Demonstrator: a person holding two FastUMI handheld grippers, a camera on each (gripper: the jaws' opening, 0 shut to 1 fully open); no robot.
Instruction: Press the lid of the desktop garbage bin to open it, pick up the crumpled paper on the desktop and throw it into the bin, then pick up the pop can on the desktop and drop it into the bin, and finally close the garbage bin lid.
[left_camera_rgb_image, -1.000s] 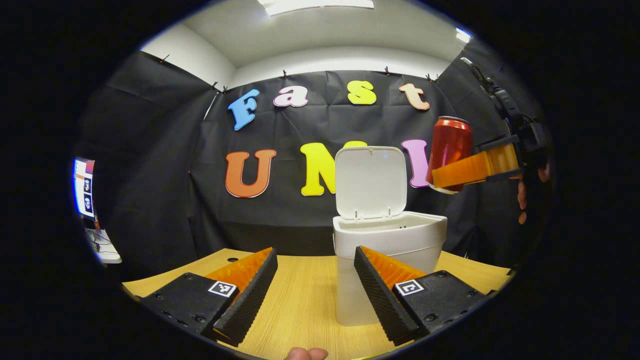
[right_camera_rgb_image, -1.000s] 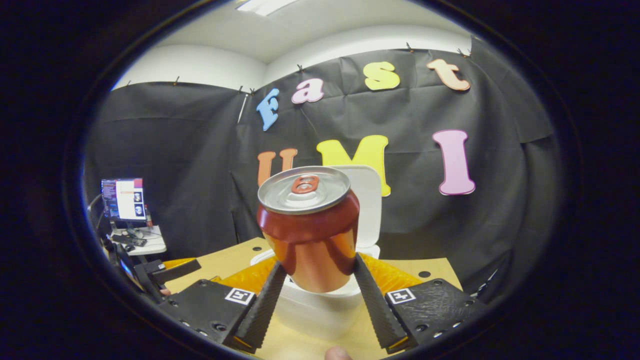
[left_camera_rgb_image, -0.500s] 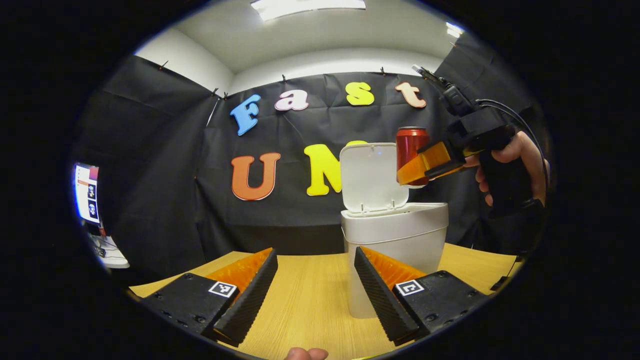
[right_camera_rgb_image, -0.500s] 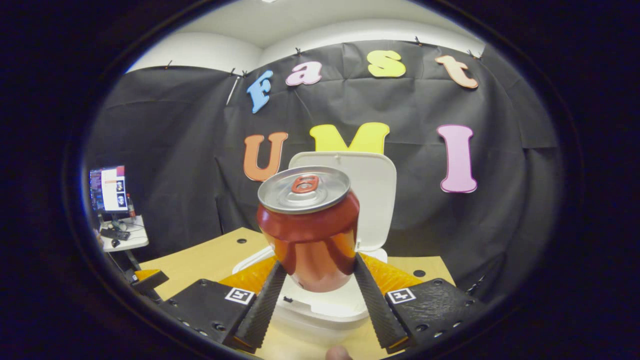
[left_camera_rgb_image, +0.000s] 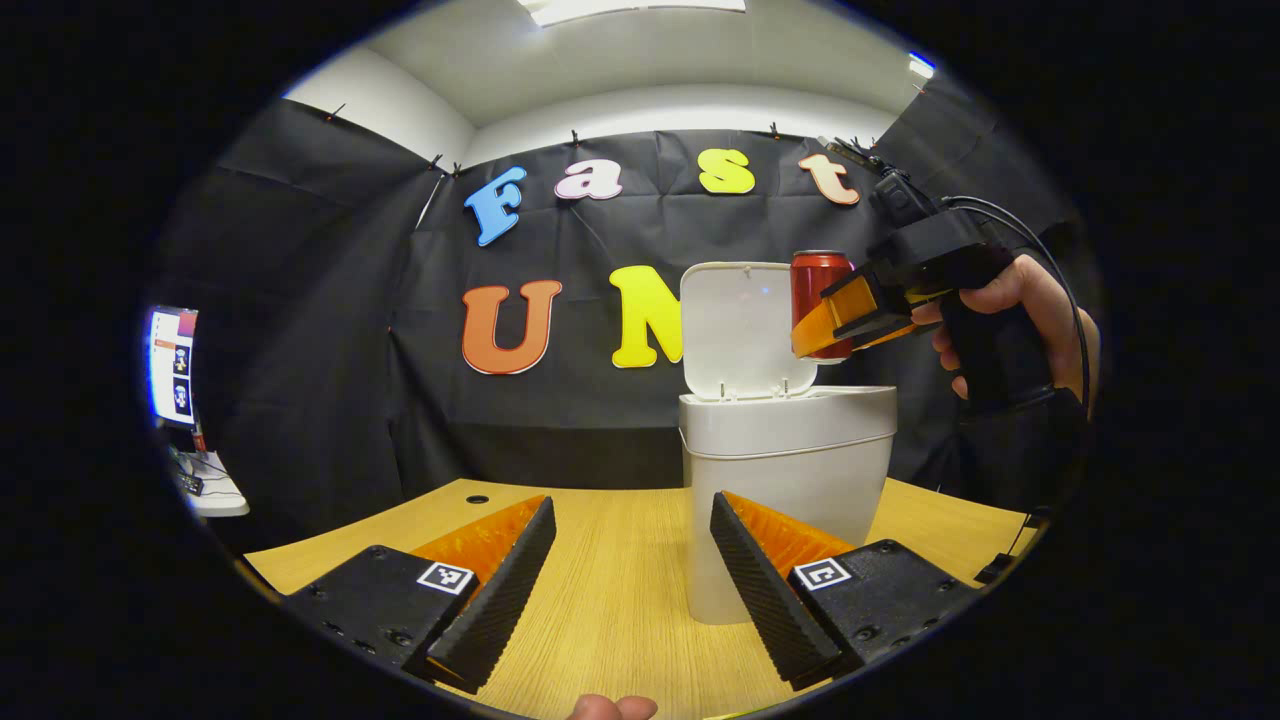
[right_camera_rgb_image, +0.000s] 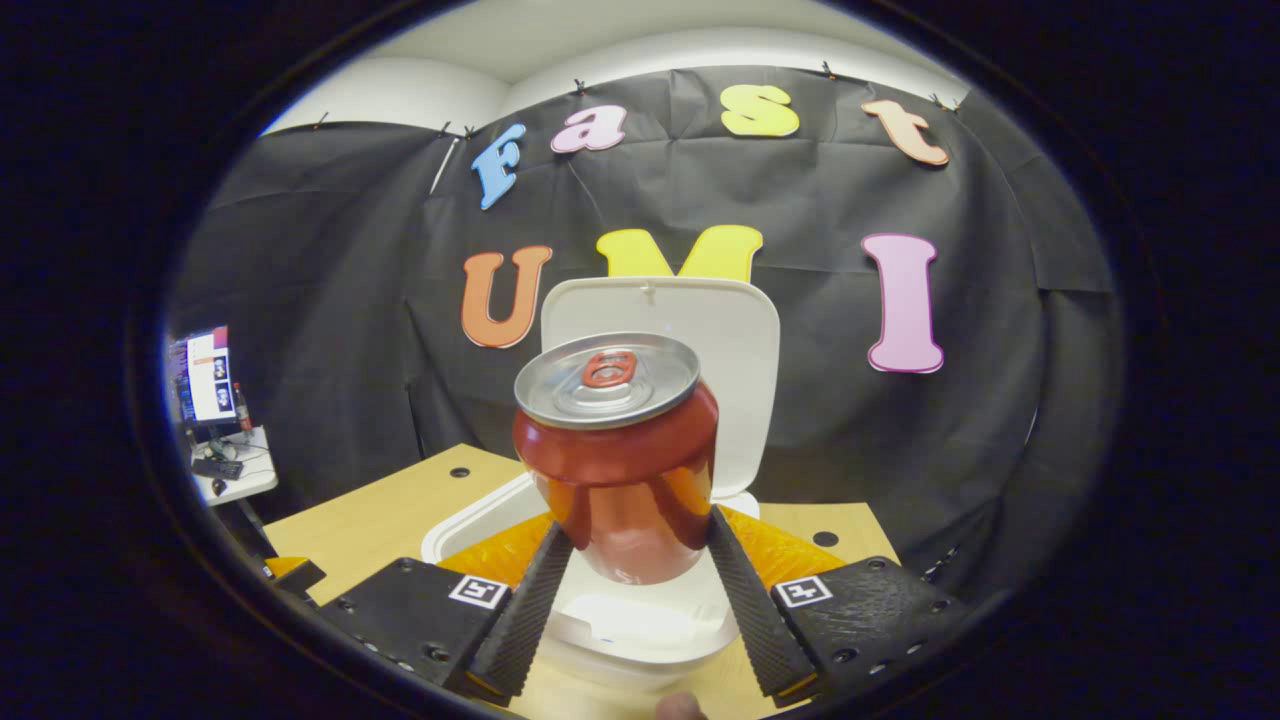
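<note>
A red pop can (right_camera_rgb_image: 620, 455) stands upright between the fingers of my right gripper (right_camera_rgb_image: 630, 570), which is shut on its lower half. Below and behind it is the white garbage bin (right_camera_rgb_image: 640, 625) with its lid (right_camera_rgb_image: 700, 340) raised upright. In the left gripper view the same can (left_camera_rgb_image: 820, 300) hangs above the bin's (left_camera_rgb_image: 790, 470) open rim at the right, in front of the lid (left_camera_rgb_image: 735, 325), held by the right gripper (left_camera_rgb_image: 835, 320) and a hand (left_camera_rgb_image: 1010, 300). My left gripper (left_camera_rgb_image: 630, 570) stands open low over the wooden desk (left_camera_rgb_image: 610, 600), nothing between its fingers. The crumpled paper is hidden.
Black cloth walls close the back and sides. A monitor (left_camera_rgb_image: 170, 365) on a small white side table (left_camera_rgb_image: 215, 495) stands off the desk's left. The desk has cable holes (right_camera_rgb_image: 825, 538) near its back edge. A cable (left_camera_rgb_image: 1000, 565) lies at the desk's right edge.
The right gripper has carried the can leftward and farther in, from beside the bin to above its open mouth. The left gripper has stayed open in about the same spot.
</note>
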